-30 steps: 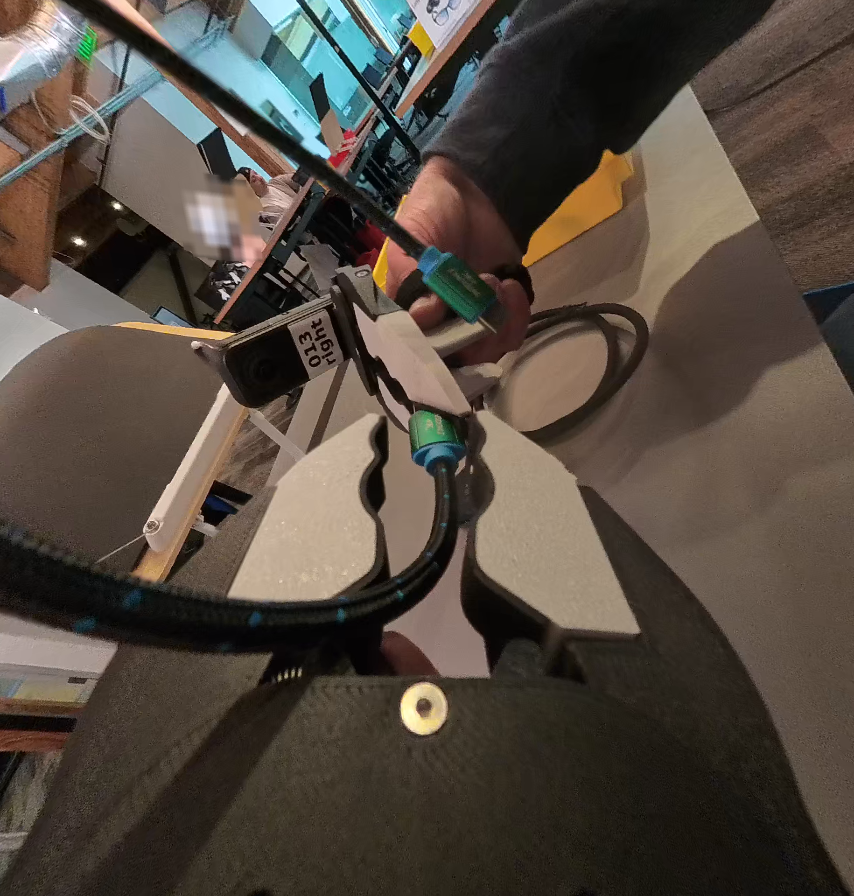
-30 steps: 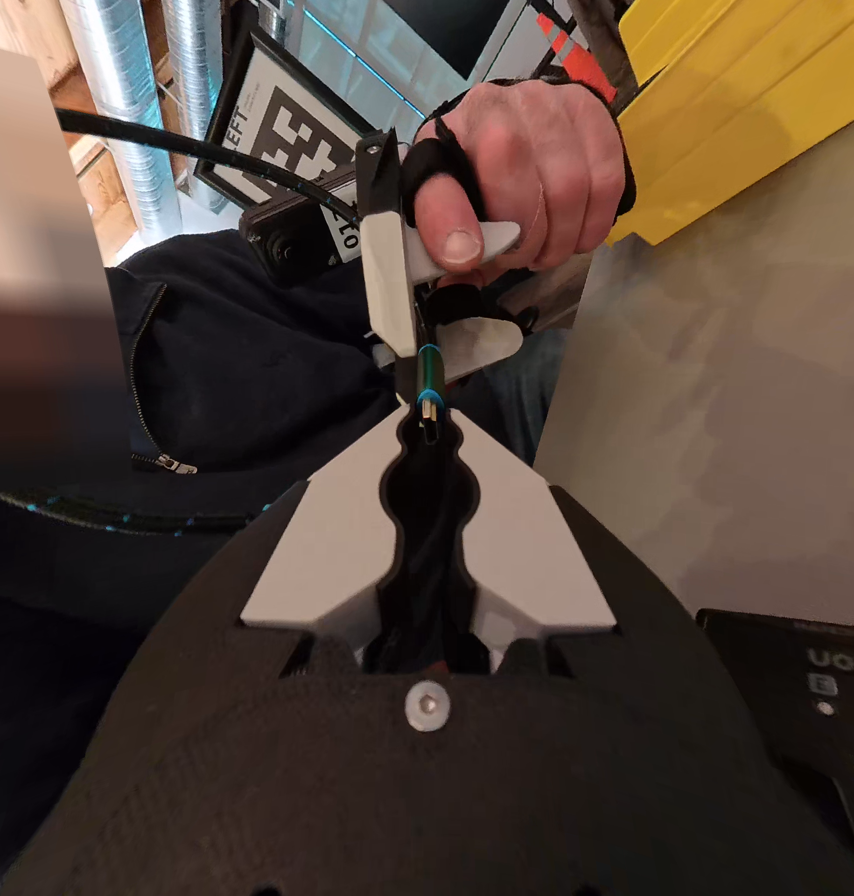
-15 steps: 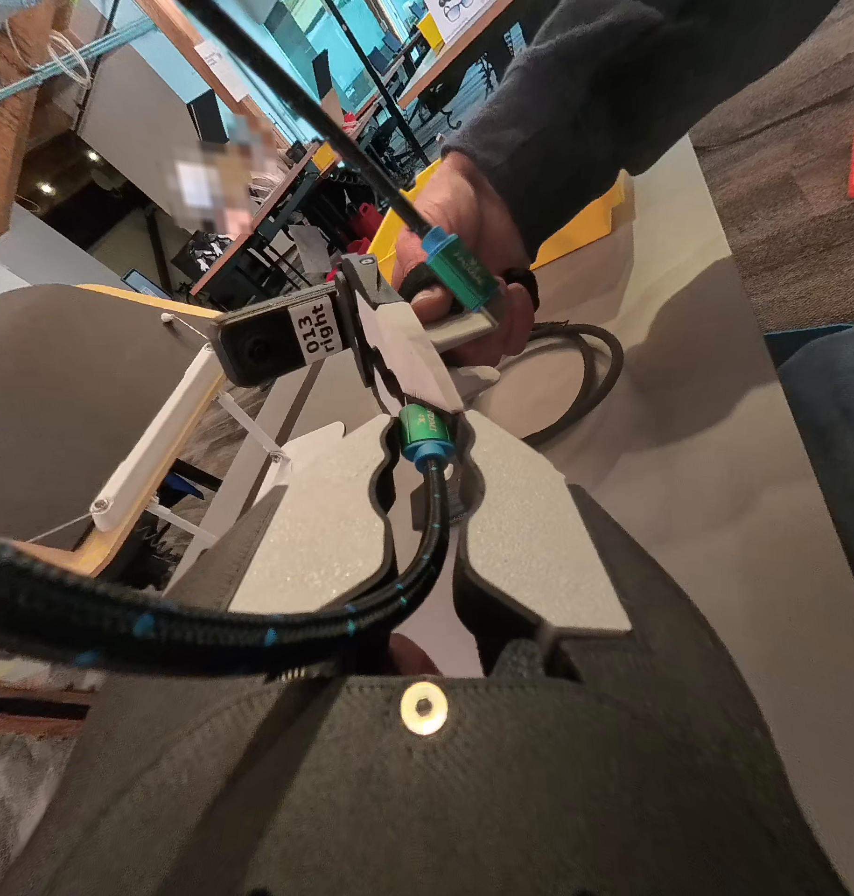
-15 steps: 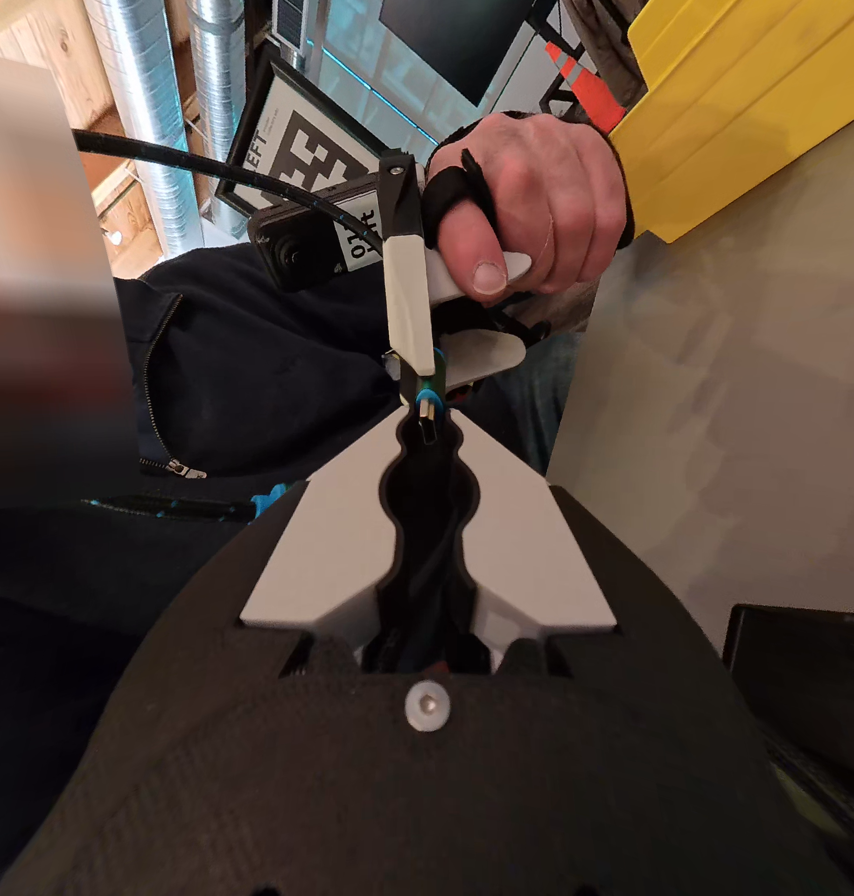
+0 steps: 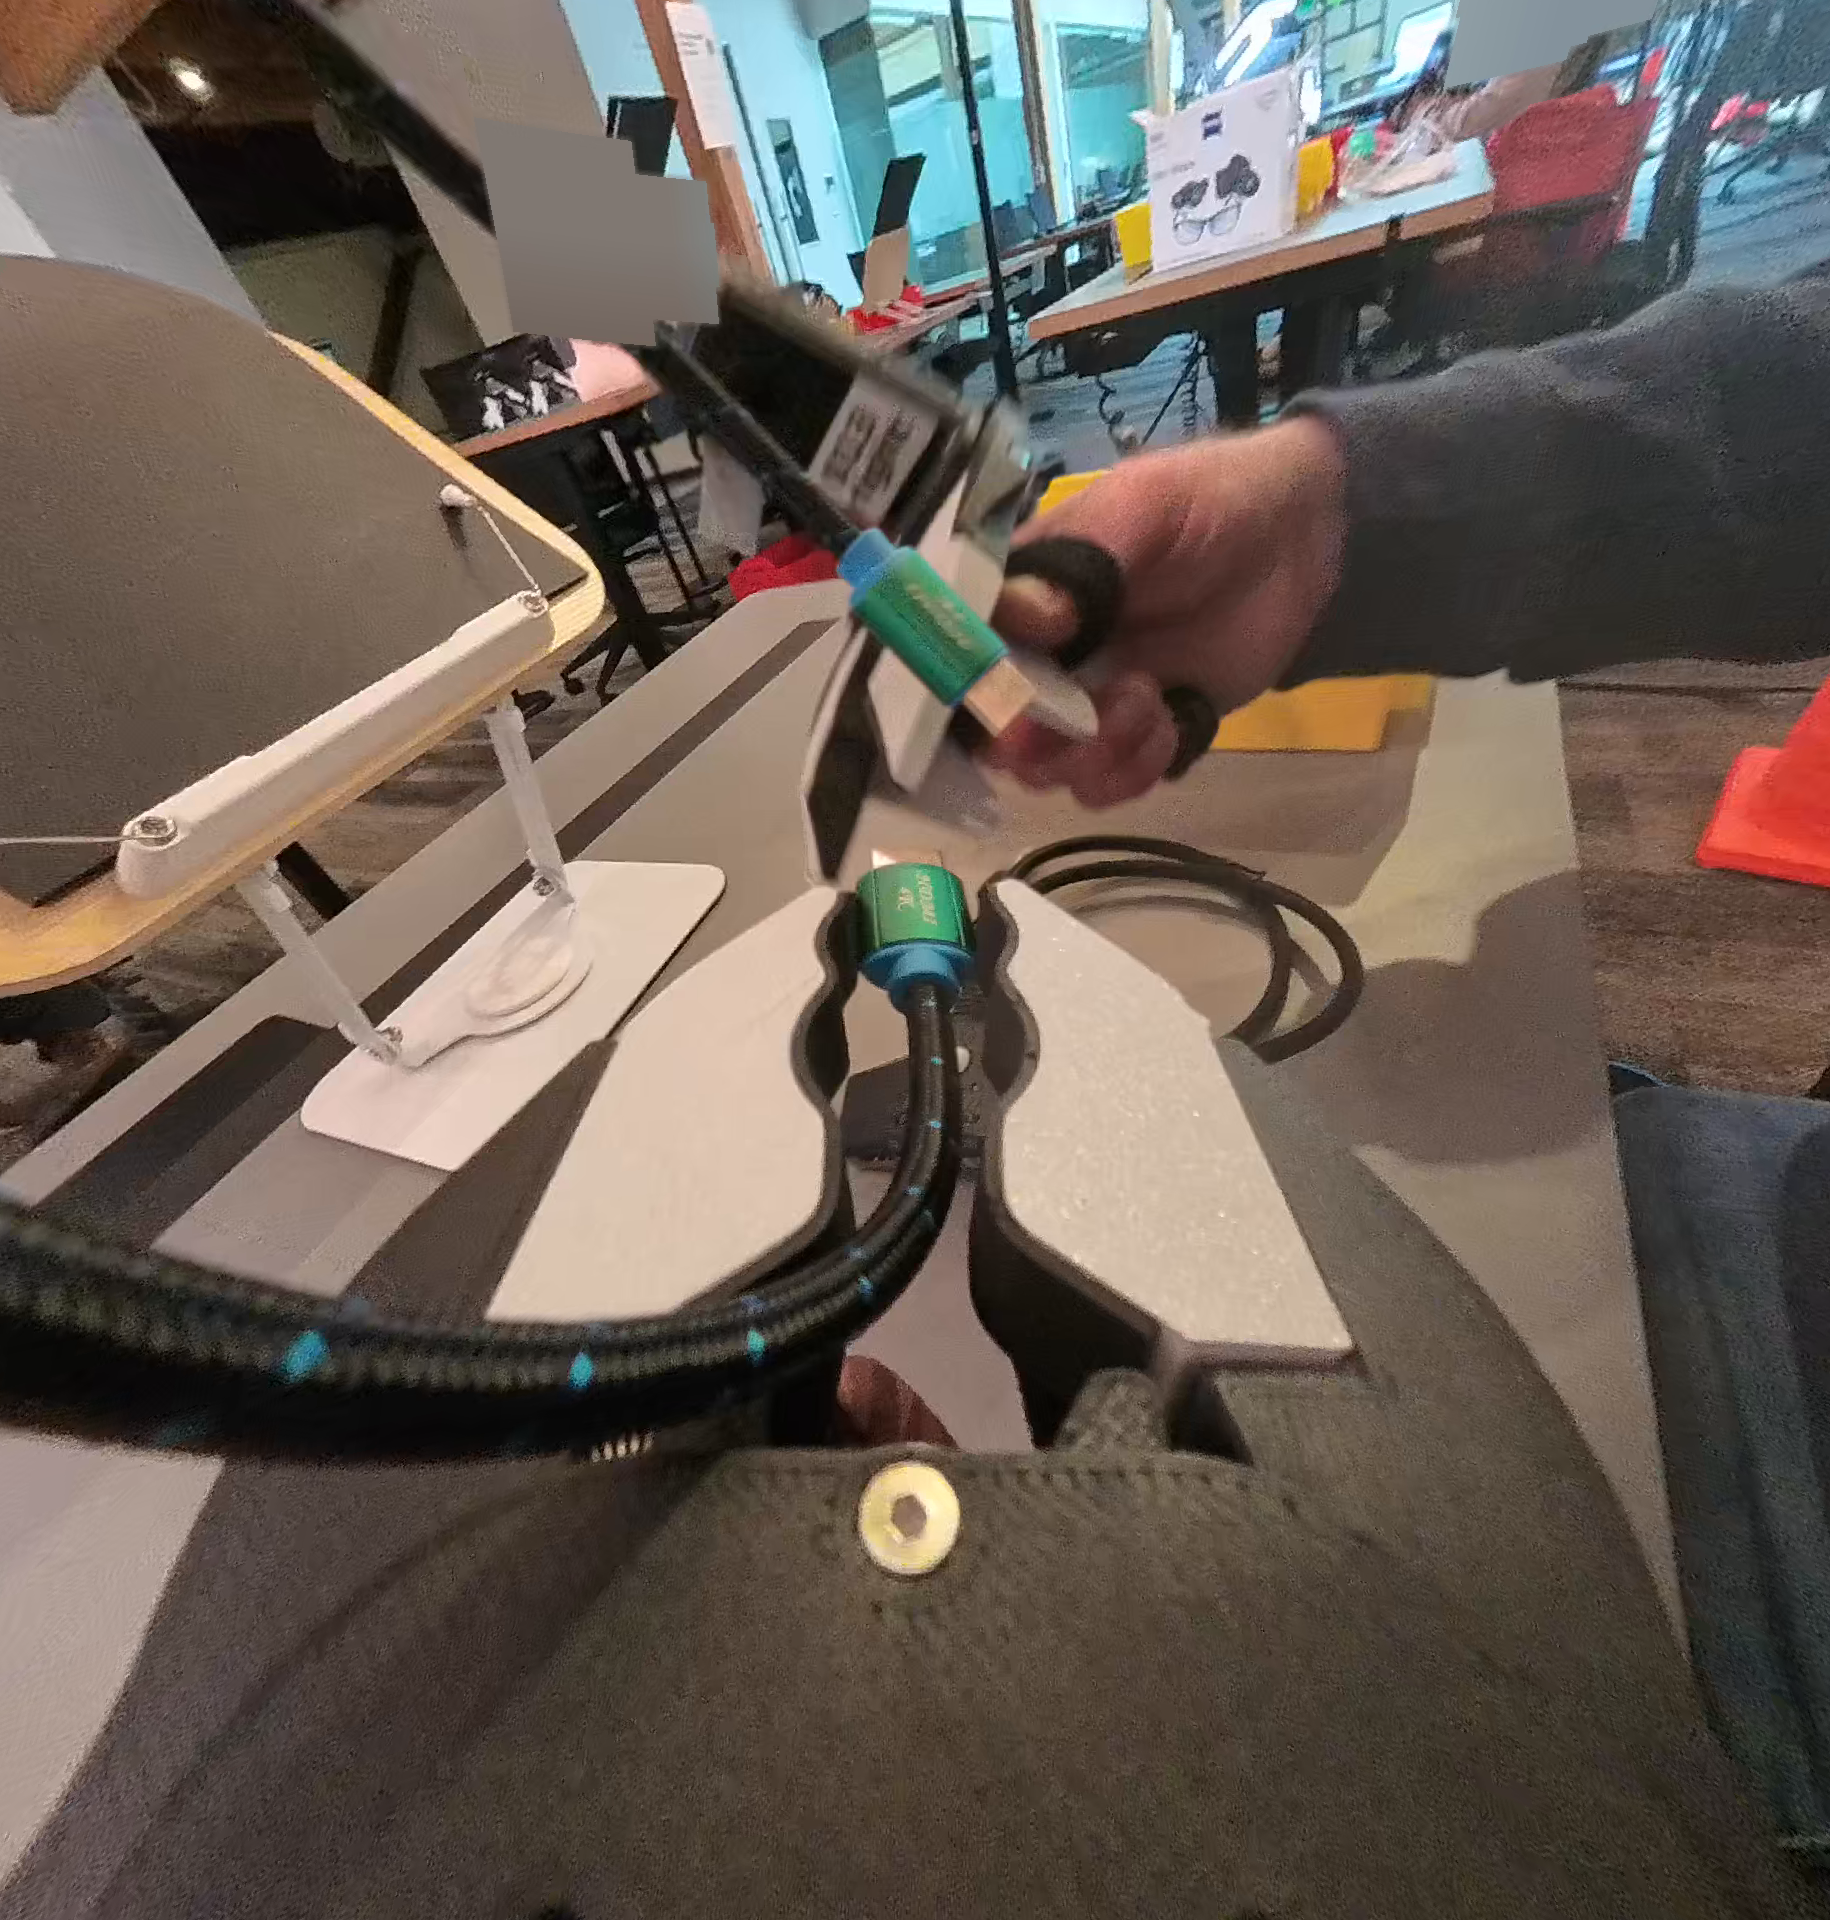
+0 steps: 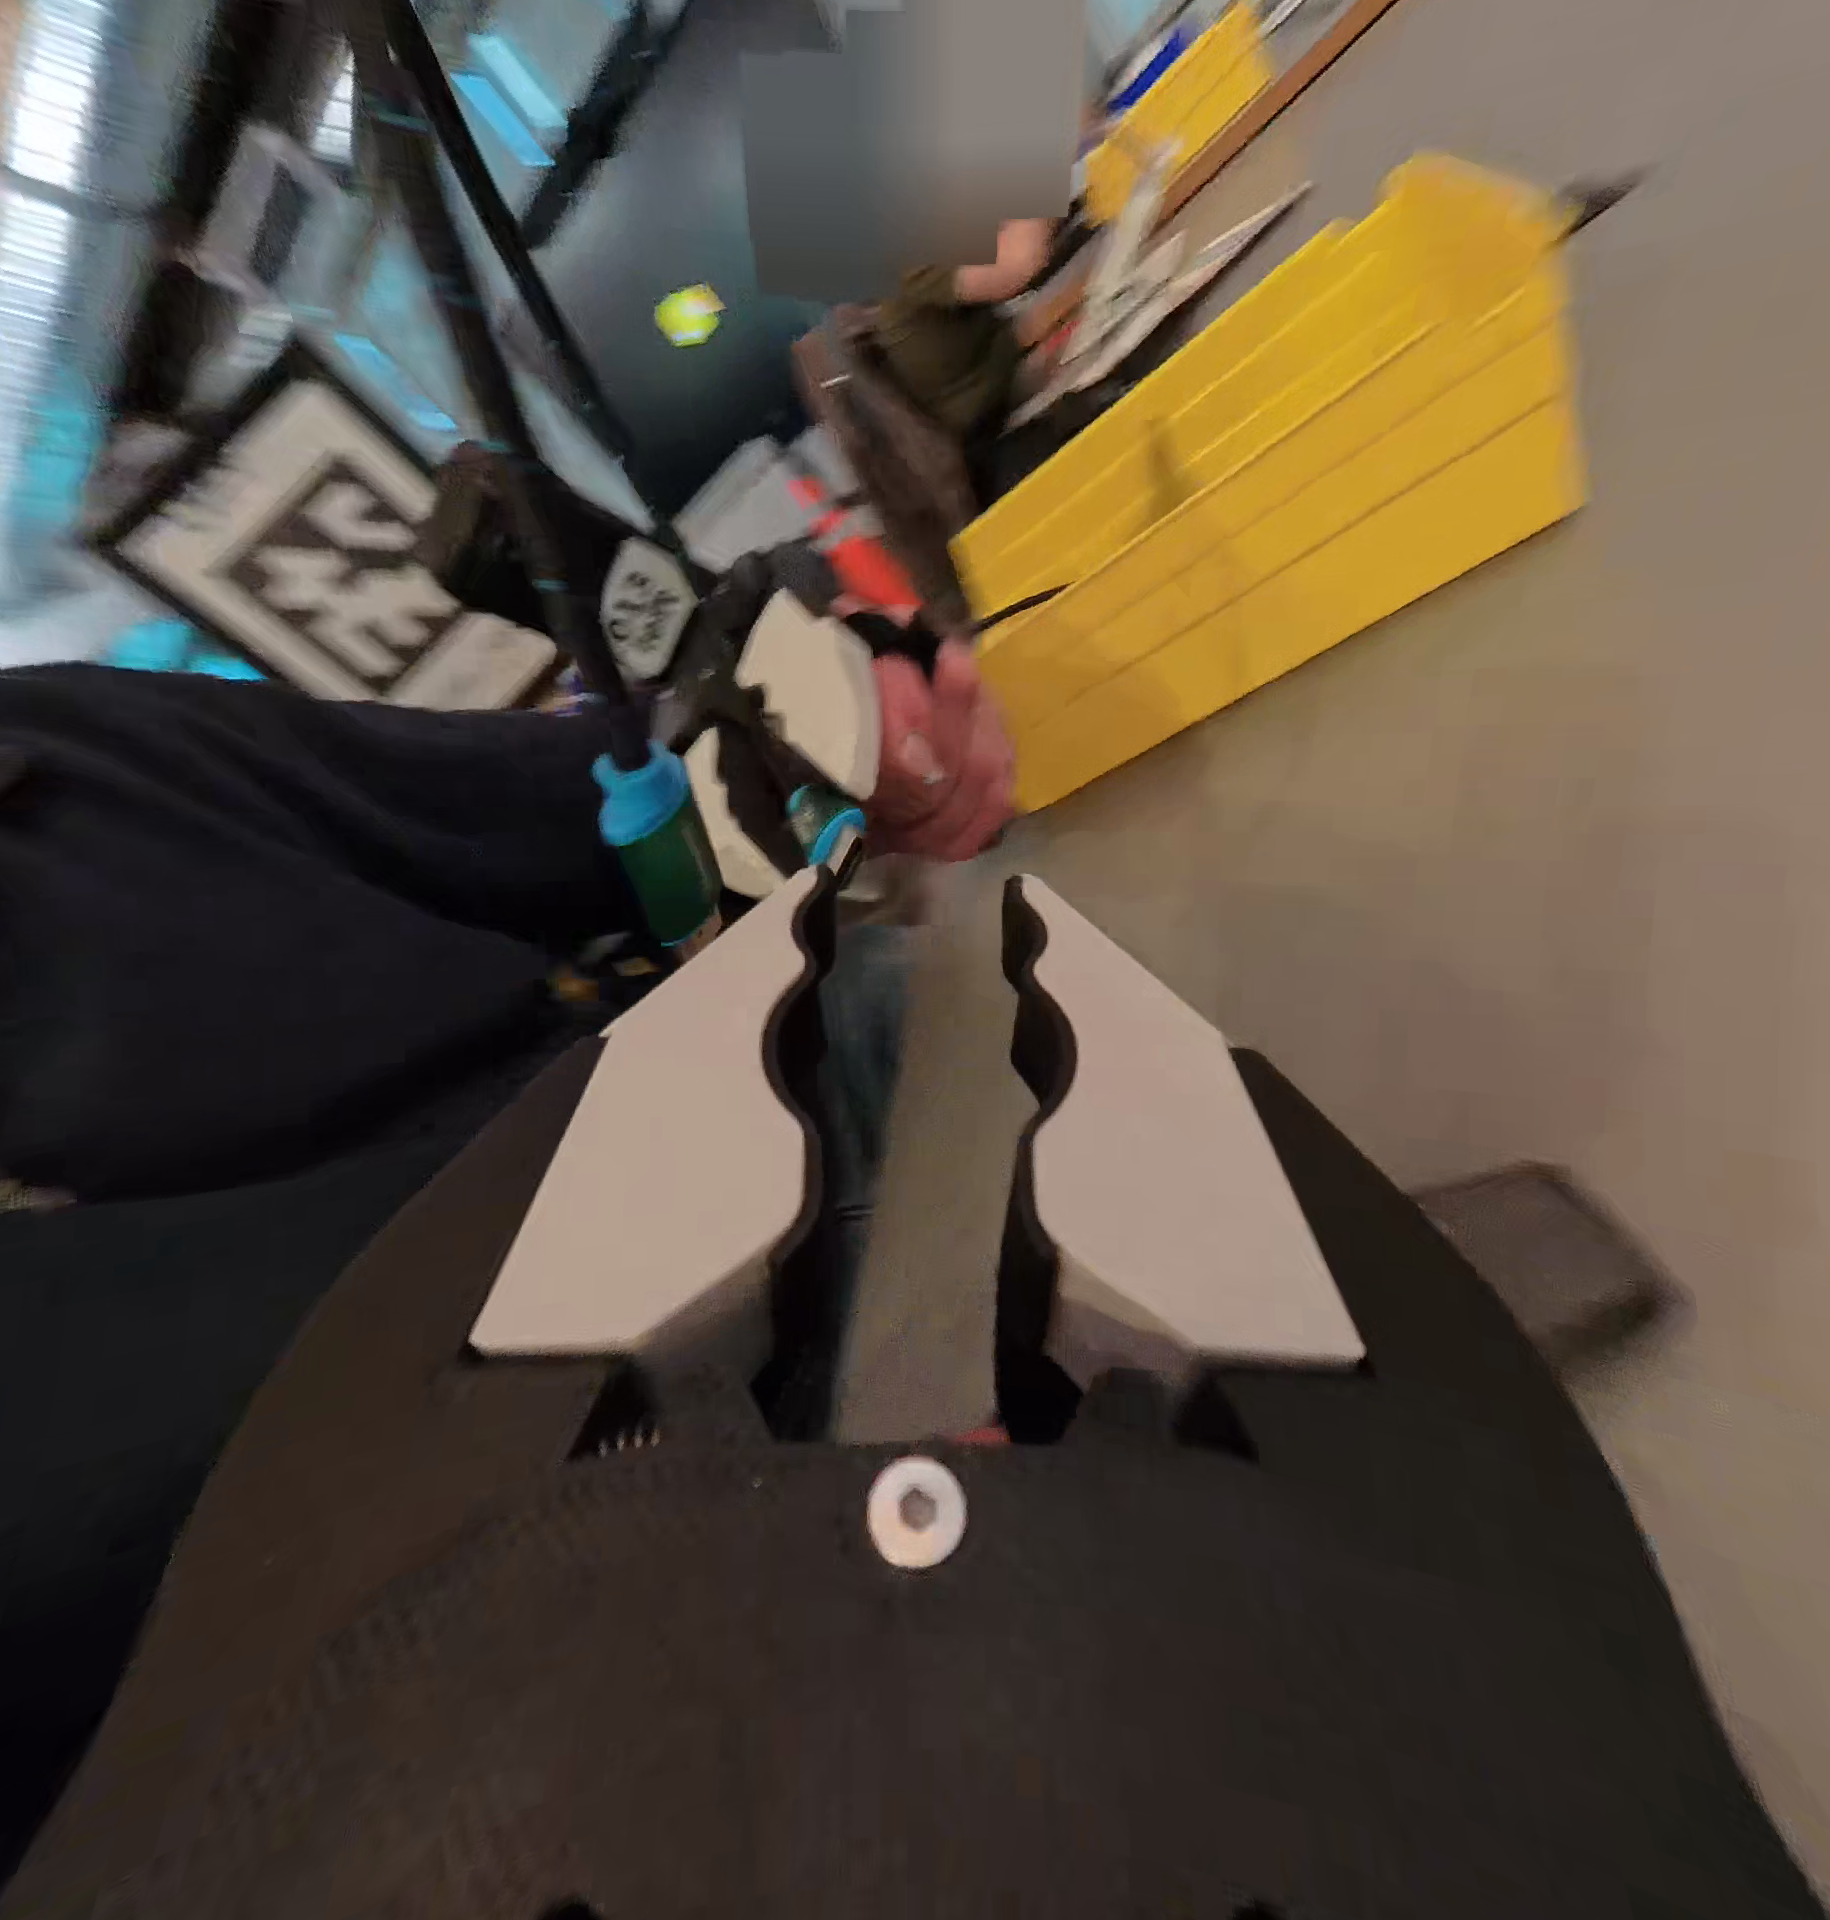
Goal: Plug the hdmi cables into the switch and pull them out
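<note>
Left gripper [image 5: 911, 904] was clamped on a green HDMI plug [image 5: 909, 920], its braided cable [image 5: 391, 1340] trailing off left. Right gripper [image 6: 916, 899] stood released, nothing between its fingers — a second green plug [image 6: 662, 847] hung loose just left of them, above the grey table [image 6: 1410, 935]. Right view blurred.
</note>
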`<action>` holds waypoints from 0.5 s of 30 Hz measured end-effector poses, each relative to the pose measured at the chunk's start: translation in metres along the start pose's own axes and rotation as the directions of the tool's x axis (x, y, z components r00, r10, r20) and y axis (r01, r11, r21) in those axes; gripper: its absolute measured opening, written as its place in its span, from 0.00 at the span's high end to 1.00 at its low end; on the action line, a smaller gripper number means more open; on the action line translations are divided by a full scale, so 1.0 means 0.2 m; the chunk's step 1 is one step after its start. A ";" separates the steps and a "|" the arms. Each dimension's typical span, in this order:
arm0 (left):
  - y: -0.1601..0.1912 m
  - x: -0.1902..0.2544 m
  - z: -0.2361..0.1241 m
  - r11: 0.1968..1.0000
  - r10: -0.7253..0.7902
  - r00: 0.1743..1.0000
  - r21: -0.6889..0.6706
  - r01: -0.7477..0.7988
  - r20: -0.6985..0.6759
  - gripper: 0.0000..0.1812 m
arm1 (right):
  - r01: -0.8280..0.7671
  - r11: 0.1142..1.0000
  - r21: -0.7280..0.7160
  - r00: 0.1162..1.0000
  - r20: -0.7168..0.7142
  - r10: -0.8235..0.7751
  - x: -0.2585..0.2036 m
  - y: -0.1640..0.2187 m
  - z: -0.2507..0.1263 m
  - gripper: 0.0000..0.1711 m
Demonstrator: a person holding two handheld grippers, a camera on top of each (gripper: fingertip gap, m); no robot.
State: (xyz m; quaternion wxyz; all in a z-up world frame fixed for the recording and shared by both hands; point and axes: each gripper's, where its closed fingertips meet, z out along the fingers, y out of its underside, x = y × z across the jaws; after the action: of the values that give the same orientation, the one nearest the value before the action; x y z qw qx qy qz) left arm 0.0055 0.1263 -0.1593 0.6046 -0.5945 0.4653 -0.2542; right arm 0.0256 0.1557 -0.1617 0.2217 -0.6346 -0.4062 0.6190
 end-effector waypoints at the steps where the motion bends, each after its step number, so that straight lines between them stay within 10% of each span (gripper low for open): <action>1: 0.01 -0.01 0.00 1.000 0.008 1.000 -0.013 -0.008 0.011 0.89 | 0.078 0.997 0.012 0.992 -0.098 -0.077 0.01 -0.04 -0.06 0.81; 9: 0.00 0.03 0.06 1.000 -0.029 0.999 -0.013 0.028 -0.019 0.89 | 0.143 0.990 0.002 0.983 -0.112 -0.142 -0.19 -0.13 -0.11 0.64; 12: -0.02 0.07 0.06 1.000 -0.012 0.999 -0.012 0.012 -0.039 0.89 | 0.152 0.988 0.004 0.986 -0.075 -0.151 -0.20 -0.15 -0.07 0.92; 15: -0.02 0.10 0.06 0.999 -0.002 0.997 -0.039 -0.001 -0.072 0.88 | 0.232 0.966 -0.113 0.952 -0.178 -0.250 -0.16 -0.18 -0.05 0.98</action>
State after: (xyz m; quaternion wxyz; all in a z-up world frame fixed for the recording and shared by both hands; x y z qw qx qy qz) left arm 0.0268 0.1140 -0.1626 0.5757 -0.5967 0.4915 -0.2663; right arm 0.0293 0.1532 -0.1123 0.3046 -0.6460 -0.4851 0.5045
